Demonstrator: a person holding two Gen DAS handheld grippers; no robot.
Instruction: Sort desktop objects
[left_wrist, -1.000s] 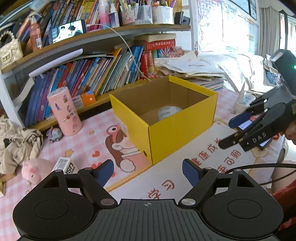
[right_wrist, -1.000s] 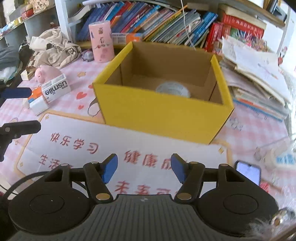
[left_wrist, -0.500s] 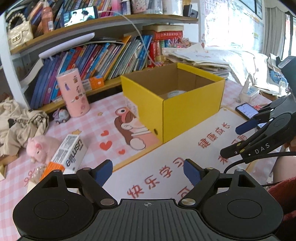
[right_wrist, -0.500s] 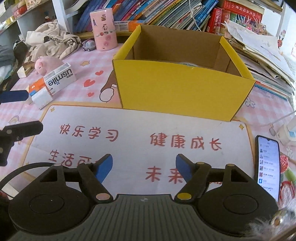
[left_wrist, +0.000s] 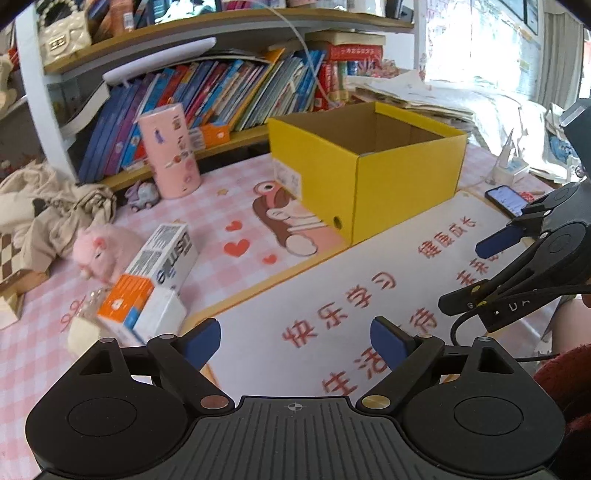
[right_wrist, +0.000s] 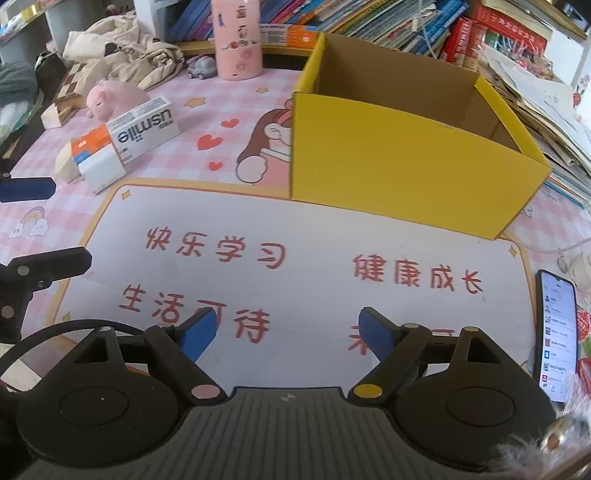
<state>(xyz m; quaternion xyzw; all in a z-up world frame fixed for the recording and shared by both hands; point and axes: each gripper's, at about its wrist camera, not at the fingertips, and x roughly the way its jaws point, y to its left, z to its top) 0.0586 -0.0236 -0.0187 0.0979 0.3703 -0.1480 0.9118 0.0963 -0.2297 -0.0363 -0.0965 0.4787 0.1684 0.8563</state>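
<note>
One yellow box (right_wrist: 406, 155), open-topped; contents hidden from view.

Desk items lying left of the open yellow box, ahead of the spread fingers

The yellow cardboard box (right_wrist: 406, 155) stands upright and open-topped, straight ahead of the right gripper's fingers (right_wrist: 197, 334) and slightly to their right; its contents cannot be seen. Ahead-left of the left gripper's fingers (left_wrist: 201, 341), a white usmile carton (left_wrist: 164, 256) lies flat on its side, touching an orange-and-white carton (left_wrist: 142, 310) that lies nearer those fingers. A pink plush pig (left_wrist: 101, 251) rests just beyond and left of the cartons. Farther ahead stand an upright pink cylinder (left_wrist: 170, 149) and, beside it, a small grey toy car (left_wrist: 142, 194).
</note>
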